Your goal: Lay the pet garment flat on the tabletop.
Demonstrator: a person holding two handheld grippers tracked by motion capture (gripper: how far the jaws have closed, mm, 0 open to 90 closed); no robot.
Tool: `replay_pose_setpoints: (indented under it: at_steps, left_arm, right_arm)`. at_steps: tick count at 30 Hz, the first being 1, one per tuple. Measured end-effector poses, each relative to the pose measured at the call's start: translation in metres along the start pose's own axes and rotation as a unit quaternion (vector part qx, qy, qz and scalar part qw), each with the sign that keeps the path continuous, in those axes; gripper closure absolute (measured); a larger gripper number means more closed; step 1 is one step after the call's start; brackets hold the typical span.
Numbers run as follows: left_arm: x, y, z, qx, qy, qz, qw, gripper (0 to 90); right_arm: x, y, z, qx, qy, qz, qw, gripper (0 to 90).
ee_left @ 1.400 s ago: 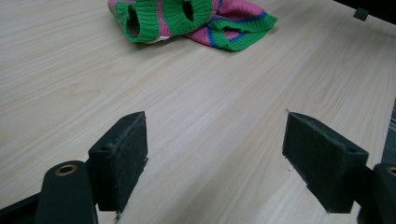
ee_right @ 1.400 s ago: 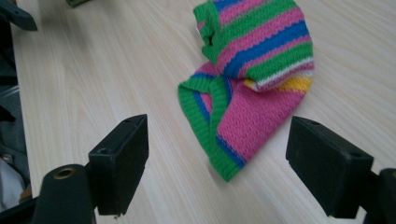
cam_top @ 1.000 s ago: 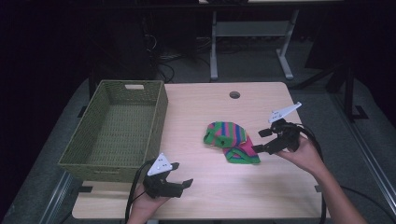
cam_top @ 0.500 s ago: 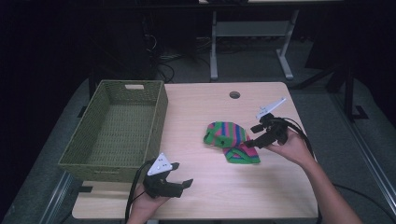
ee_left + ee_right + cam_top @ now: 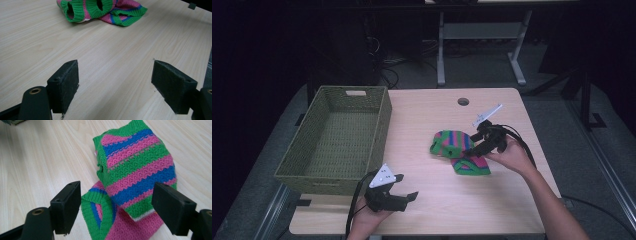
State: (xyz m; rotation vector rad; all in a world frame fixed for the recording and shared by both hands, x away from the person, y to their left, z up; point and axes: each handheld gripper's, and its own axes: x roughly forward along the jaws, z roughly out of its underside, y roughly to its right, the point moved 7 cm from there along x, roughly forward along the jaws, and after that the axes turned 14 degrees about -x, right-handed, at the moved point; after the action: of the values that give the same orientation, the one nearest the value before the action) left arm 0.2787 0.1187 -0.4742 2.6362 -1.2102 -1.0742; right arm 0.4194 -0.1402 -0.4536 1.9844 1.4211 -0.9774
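High view, near edge first: left gripper (image 5: 404, 187) sits low in the frame, left of centre, held by a hand at the table's front edge, jaws spread wide and gripping nothing, resting over bare wood. Left gripper view agrees: both pads apart, plain table (image 5: 105, 62) between them, the knitted garment (image 5: 100, 11) far up at the top of the frame, well apart. Further in, at centre right of the high view, the right gripper (image 5: 473, 146) is at the right-hand edge of the striped knit garment (image 5: 459, 150), jaws open wide, pointing left and slightly toward the frame's bottom. Right gripper view: garment (image 5: 135, 175) lies directly ahead between the two black pads, green, pink and blue stripes, a folded upper lobe over a lower flap with a green ribbed hem; neither pad appears to press the cloth yet. Garment is bunched, its long axis running roughly from upper left to lower right in the high view, on the table's right half. Right hand is clearly the nearer one; left is well apart. Judgement: the coming move is a close on the near edge of the knit, the approach from its right side. Farthest back on the left, the woven basket (image 5: 297, 160) stands well apart from the garment.
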Motion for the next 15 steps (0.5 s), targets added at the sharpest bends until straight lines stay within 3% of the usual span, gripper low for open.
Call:
replay_pose_setpoints:
  at_steps: [15]
  left_arm:
    - [0.0,0.0,0.0,0.004,-0.002,0.0,1.0,21.6]
  right_arm:
    - [0.026,0.003,-0.002,-0.011,-0.033,0.012,0.9993,23.3]
